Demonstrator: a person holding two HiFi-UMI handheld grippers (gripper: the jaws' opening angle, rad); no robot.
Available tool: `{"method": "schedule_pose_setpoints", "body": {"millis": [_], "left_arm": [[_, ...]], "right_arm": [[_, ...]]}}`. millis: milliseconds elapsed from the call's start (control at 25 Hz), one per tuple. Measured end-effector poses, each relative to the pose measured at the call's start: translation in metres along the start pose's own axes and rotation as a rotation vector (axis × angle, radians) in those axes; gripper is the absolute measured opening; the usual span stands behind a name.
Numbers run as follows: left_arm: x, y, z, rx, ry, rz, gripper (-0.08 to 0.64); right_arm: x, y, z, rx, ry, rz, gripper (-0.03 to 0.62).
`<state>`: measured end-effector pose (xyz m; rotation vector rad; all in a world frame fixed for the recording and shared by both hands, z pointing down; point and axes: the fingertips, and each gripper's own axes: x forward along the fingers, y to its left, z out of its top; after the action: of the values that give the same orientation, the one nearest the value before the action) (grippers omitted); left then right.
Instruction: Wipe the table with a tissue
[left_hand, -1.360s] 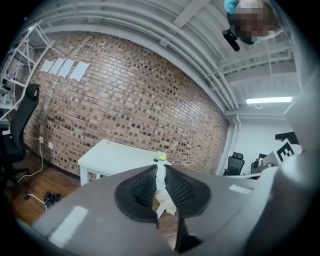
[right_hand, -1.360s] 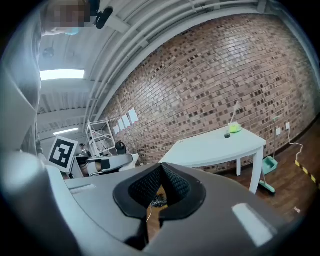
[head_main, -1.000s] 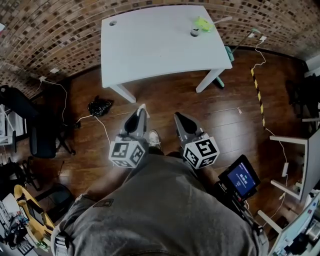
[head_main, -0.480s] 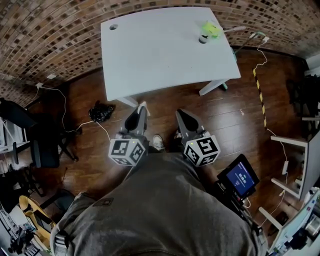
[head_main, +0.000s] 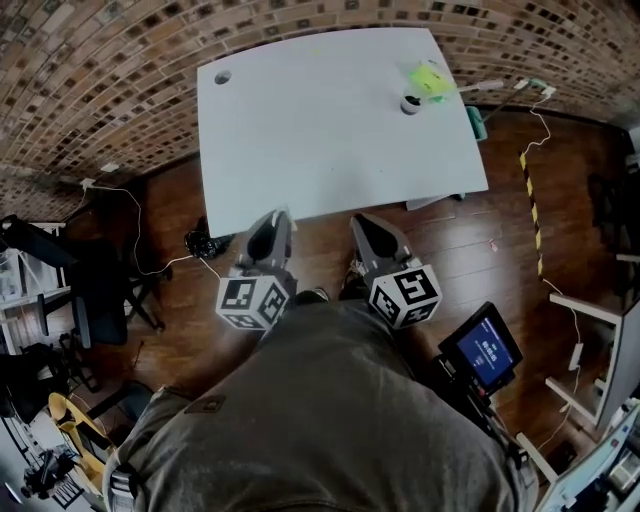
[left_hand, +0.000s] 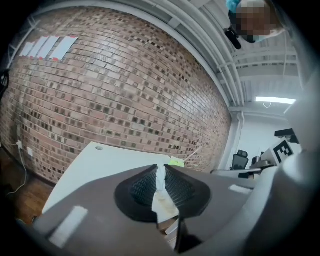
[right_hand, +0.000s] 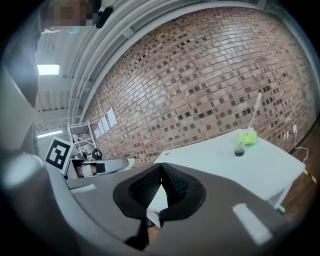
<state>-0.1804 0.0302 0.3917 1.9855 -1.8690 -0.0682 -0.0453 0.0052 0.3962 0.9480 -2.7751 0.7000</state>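
Observation:
The white table (head_main: 320, 130) fills the upper middle of the head view. Both grippers hang over the floor just short of its near edge. My left gripper (head_main: 277, 218) is shut on a white tissue (left_hand: 160, 192), a thin strip pinched between the ribbed pads in the left gripper view; the tissue is barely visible in the head view. My right gripper (head_main: 360, 222) is shut with nothing between its pads (right_hand: 172, 185). Both gripper views look across the table (left_hand: 100, 160) (right_hand: 225, 160) toward a brick wall.
A small dark cup (head_main: 410, 104) (right_hand: 239, 149) and a yellow-green item (head_main: 430, 78) (right_hand: 246, 137) stand at the table's far right. A black bag (head_main: 200, 243), cables and a chair (head_main: 90, 290) lie left on the floor. A blue-screen device (head_main: 485, 350) hangs right.
The table has come nearer and larger in the head view as the person stepped toward it. Both grippers keep their pose and stay shut.

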Motion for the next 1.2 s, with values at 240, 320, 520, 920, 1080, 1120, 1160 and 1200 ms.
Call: {"method": "schedule_pose_setpoints", "body": {"millis": [240,320,520,920,1080,1120,1160,1200], "left_arm": [[0.049,-0.005,0.011,0.001,0.002,0.043,0.038],[0.062,-0.007,0.012,-0.005,0.008,0.049,0.038],[0.083,-0.003,0.009,-0.018,0.047,0.046,0.038],[0.125,0.033,-0.028,-0.005,0.199,0.010,0.038],[0.137,0.046,-0.058,-0.001,0.302,0.007,0.038],[0.140,0.047,-0.065,0.001,0.324,0.005,0.038],[0.144,0.049,-0.072,0.004,0.344,0.002,0.038],[0.148,0.051,-0.079,0.010,0.362,-0.001,0.038]], "right_arm": [[0.019,-0.048,0.035,-0.001,-0.004,0.014,0.009],[0.024,-0.060,0.041,-0.002,0.001,0.013,0.009],[0.037,-0.079,0.042,0.016,0.032,-0.010,0.009],[0.066,-0.100,0.017,0.025,0.122,-0.095,0.009],[0.076,-0.101,0.005,0.050,0.159,-0.116,0.009],[0.077,-0.102,0.003,0.053,0.166,-0.119,0.009],[0.080,-0.103,-0.001,0.055,0.173,-0.121,0.009],[0.083,-0.106,-0.005,0.060,0.180,-0.124,0.009]]}}
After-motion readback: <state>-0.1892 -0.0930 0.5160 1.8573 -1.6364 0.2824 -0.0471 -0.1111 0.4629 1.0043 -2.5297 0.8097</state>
